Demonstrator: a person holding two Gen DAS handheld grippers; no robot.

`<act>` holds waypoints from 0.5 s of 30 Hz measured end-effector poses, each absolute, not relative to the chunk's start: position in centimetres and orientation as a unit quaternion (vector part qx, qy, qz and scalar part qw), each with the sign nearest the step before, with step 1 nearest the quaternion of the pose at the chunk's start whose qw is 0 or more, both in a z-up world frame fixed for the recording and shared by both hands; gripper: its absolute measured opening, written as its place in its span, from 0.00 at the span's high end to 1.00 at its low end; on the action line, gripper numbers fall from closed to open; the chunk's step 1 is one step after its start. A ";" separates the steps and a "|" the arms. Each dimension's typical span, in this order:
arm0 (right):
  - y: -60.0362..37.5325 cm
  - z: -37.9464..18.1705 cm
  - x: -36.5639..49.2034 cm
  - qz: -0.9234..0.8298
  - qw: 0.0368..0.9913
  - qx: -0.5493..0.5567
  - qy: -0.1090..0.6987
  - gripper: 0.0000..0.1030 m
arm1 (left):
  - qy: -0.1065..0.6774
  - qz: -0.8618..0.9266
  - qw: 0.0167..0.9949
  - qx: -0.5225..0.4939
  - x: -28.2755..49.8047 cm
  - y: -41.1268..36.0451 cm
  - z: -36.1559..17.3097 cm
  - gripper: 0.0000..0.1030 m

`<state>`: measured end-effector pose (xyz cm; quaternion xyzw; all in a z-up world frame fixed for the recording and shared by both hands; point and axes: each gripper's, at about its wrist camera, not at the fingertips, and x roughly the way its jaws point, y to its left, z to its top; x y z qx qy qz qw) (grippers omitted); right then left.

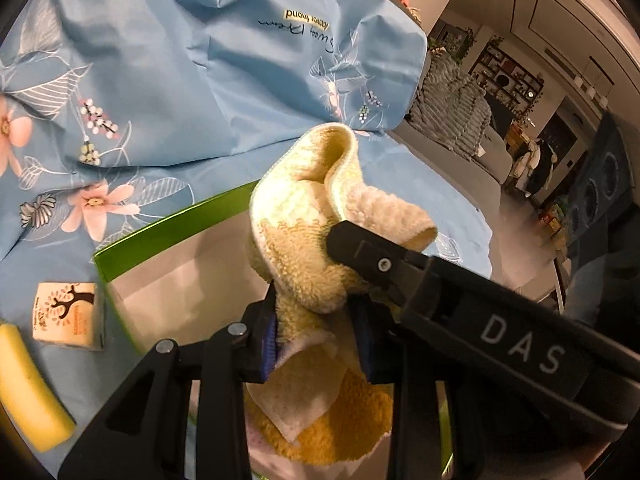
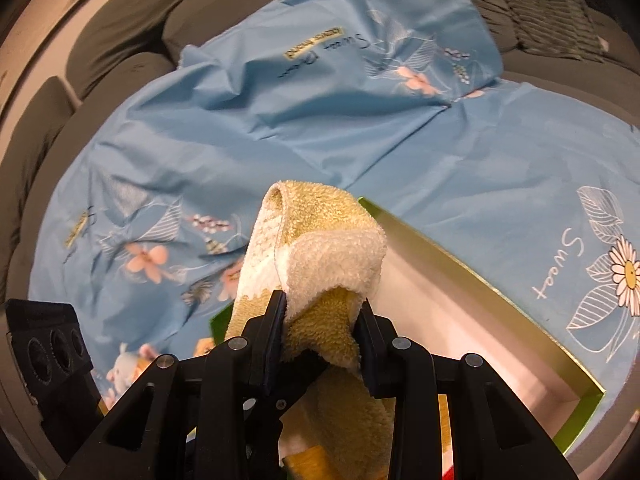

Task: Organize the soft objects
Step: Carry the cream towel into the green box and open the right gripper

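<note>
We've got both grippers, left [image 1: 316, 320] and right [image 2: 324, 320], clamped on the yellow towel [image 1: 320, 208] above the green box [image 1: 168, 224]; lower it level, release together.

Warm, dim indoor light; strong fisheye bending with dark vignetted corners; edges slightly blurred, centre reasonably sharp.
</note>
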<state>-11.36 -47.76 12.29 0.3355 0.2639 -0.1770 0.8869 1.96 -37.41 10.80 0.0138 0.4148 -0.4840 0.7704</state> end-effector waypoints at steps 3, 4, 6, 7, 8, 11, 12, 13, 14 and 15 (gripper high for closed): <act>-48.4 12.1 -11.3 -0.193 0.883 0.337 0.264 0.66 | 0.430 -0.478 0.765 0.022 2.4 -38.3 10.0 0.70; -48.6 11.9 -11.3 -0.196 0.881 0.338 0.266 0.66 | 0.441 -0.468 0.765 0.029 2.7 -38.7 9.5 0.70; -49.2 11.3 -11.0 -0.205 0.874 0.344 0.276 0.66 | 0.458 -0.451 0.765 0.043 3.1 -39.3 8.6 0.70; -49.4 10.8 -10.8 -0.208 0.869 0.347 0.285 0.66 | 0.462 -0.445 0.766 0.046 3.2 -39.4 8.3 0.70; -49.7 10.2 -10.6 -0.211 0.863 0.352 0.296 0.66 | 0.466 -0.442 0.766 0.046 3.2 -39.5 8.0 0.71; -50.5 8.4 -9.8 -0.214 0.845 0.366 0.326 0.66 | 0.482 -0.424 0.764 0.057 3.4 -39.8 7.0 0.70; -50.7 7.9 -9.6 -0.214 0.840 0.372 0.331 0.66 | 0.484 -0.420 0.765 0.063 3.4 -39.9 6.8 0.70; -50.9 7.5 -9.4 -0.215 0.835 0.376 0.338 0.66 | 0.480 -0.414 0.770 0.079 3.2 -40.2 6.7 0.70; -51.0 7.2 -9.4 -0.217 0.831 0.379 0.344 0.66 | 0.476 -0.412 0.772 0.086 3.2 -40.3 6.7 0.69; -51.2 6.7 -9.2 -0.219 0.826 0.382 0.351 0.66 | 0.476 -0.411 0.773 0.092 3.2 -40.4 6.7 0.69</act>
